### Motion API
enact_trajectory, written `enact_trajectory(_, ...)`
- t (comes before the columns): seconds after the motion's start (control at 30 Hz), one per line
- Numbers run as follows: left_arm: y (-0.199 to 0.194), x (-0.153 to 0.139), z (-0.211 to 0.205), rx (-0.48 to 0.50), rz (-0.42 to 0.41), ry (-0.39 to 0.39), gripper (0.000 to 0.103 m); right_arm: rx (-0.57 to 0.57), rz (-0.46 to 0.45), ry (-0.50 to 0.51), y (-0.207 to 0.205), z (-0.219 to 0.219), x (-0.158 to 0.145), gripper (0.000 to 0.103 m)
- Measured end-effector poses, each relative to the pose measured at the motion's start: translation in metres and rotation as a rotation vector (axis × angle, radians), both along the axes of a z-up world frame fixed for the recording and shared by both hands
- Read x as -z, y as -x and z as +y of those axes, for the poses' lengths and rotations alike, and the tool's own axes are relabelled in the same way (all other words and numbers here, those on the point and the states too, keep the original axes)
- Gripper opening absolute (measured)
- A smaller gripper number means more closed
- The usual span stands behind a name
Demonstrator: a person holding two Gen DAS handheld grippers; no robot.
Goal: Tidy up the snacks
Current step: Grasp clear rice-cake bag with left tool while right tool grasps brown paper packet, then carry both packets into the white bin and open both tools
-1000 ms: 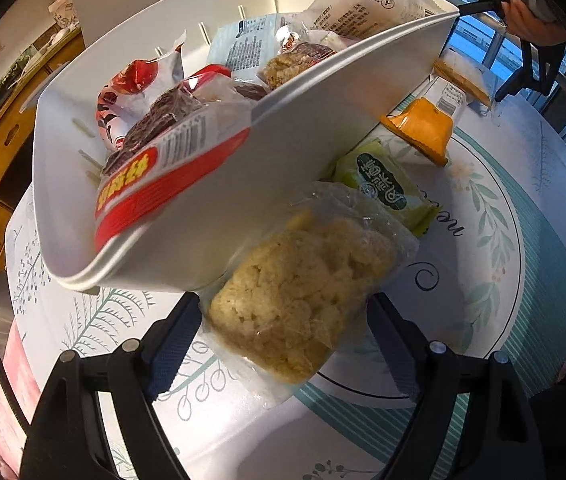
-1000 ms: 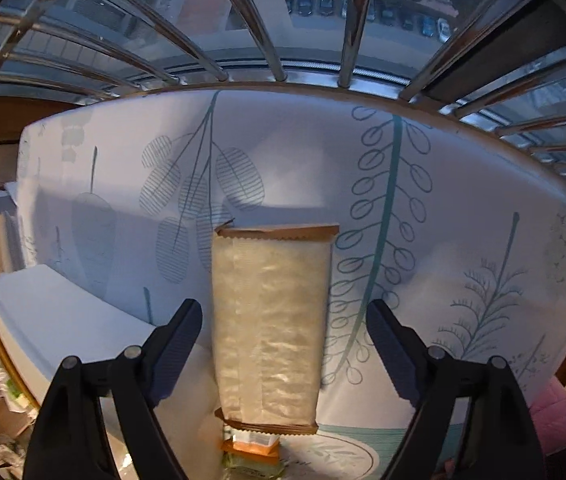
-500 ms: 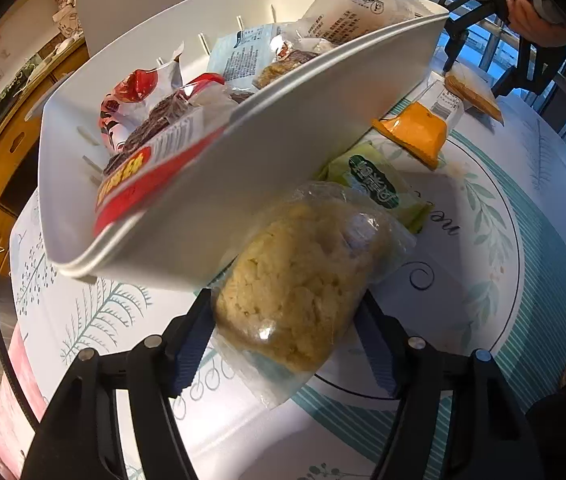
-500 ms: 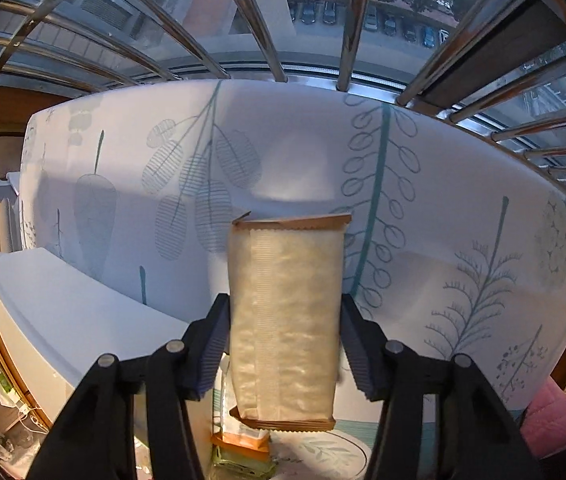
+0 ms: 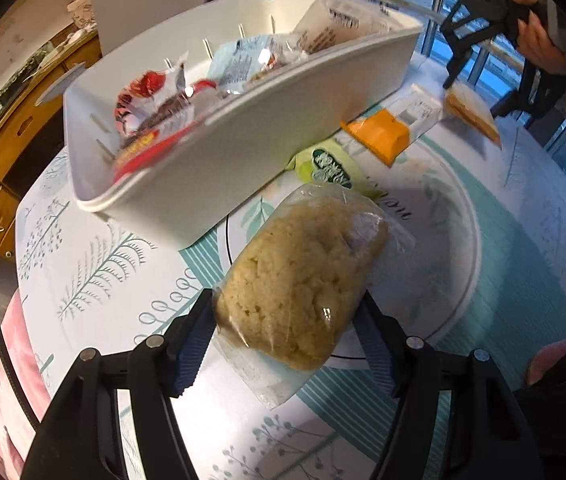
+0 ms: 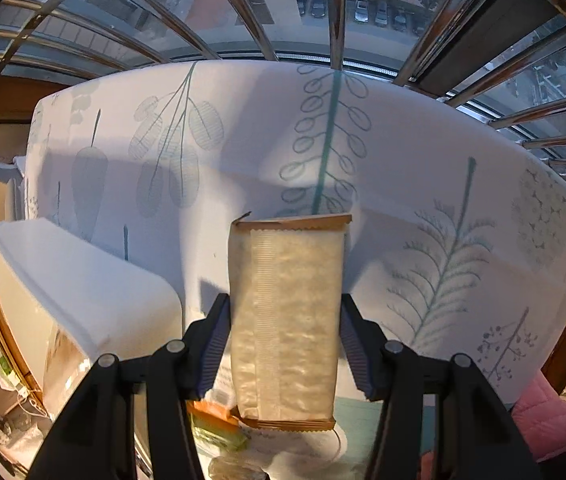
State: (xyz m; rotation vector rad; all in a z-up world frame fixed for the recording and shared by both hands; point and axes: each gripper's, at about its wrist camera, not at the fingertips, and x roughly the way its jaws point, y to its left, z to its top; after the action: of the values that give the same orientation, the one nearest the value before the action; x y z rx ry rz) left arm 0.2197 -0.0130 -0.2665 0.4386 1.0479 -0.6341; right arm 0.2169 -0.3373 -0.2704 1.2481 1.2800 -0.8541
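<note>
My left gripper (image 5: 285,332) is shut on a clear bag of yellow crumbly snack (image 5: 303,280) and holds it lifted off the tablecloth. Behind it stands a white basket (image 5: 251,152) holding several snack packets. My right gripper (image 6: 283,340) is shut on a long pale wafer packet with brown ends (image 6: 287,312), raised above the table. That same gripper (image 5: 479,84) and its wafer packet (image 5: 471,114) show at the far right of the left wrist view. A green packet (image 5: 327,166) and an orange-ended packet (image 5: 383,134) lie beside the basket.
The leaf-printed tablecloth (image 5: 95,264) covers a round table. The white basket's corner (image 6: 79,280) sits left of my right gripper. Window bars (image 6: 335,12) run behind the table's far edge. A wooden cabinet (image 5: 7,152) stands at the left, and pink fabric (image 6: 547,412) lies at the lower right.
Both grippers closed on their packets and lifted them off the tablecloth. The yellow bag now hangs between the left fingers; the wafer packet rose with the right gripper.
</note>
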Motion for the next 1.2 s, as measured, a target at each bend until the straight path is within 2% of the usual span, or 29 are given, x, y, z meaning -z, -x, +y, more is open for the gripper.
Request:
enact_trajectory(0.4, 0.009, -0.065, 0.009, 0.005, -0.046, 0.074, 0.066, -0.077, -0.056, -0.034, 0.021, 0.029, -0.025, 0.053)
enact_trajectory(0.57, 0.000, -0.091, 0.011, -0.007, -0.046, 0.069, 0.066, -0.117, -0.102, -0.086, 0.021, 0.045, -0.038, 0.053)
enact_trajectory(0.83, -0.029, -0.122, 0.024, -0.070, -0.014, 0.083, 0.066, -0.252, -0.177, -0.148, -0.005, 0.078, -0.064, 0.053)
enact_trajectory(1.2, -0.079, -0.131, 0.027, -0.198, 0.033, 0.121, 0.066, -0.436, -0.277, -0.126, -0.055, 0.112, -0.098, 0.053)
